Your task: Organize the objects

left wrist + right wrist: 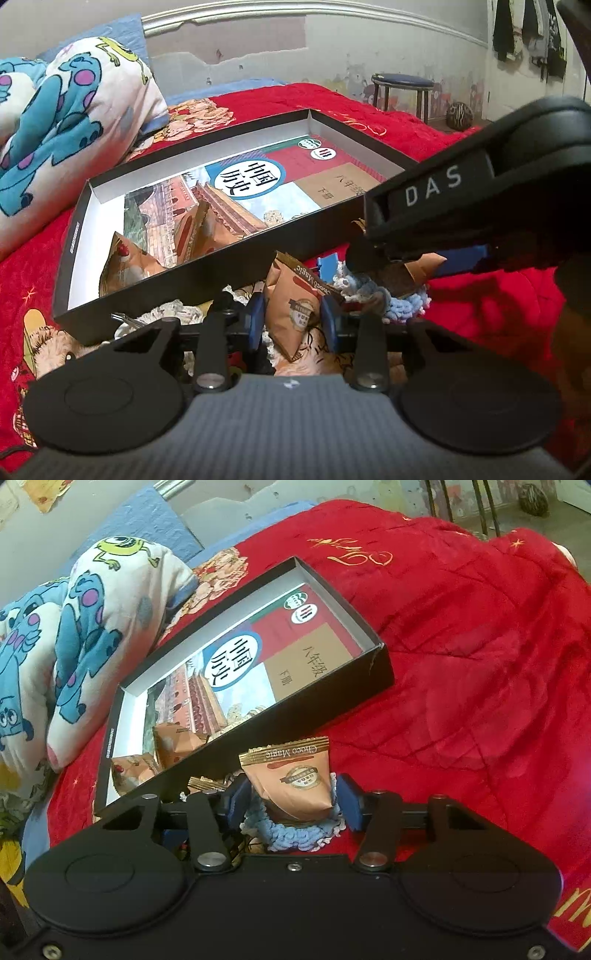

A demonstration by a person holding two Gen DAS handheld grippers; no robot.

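Left wrist: left claw [291, 325] pinches a brown snack packet [291, 306] between its blue pads, jaws narrow, just outside the near wall of the black box [155, 291]. Two packets already lie in the box on a textbook [236, 184]. The right claw [406, 254] crosses very close, over lace and blue crochet clutter.

Right wrist: right claw [291, 801] has a Choco Magic packet [291, 779] between its pads, jaws part open; contact unclear, grip looks loose. Crochet piece [291, 830] sits right under it.

Risks: claws collide, packet slips from the loose hold, yarn snags and lifts too, box wall catches a packet on the bed [461, 664].
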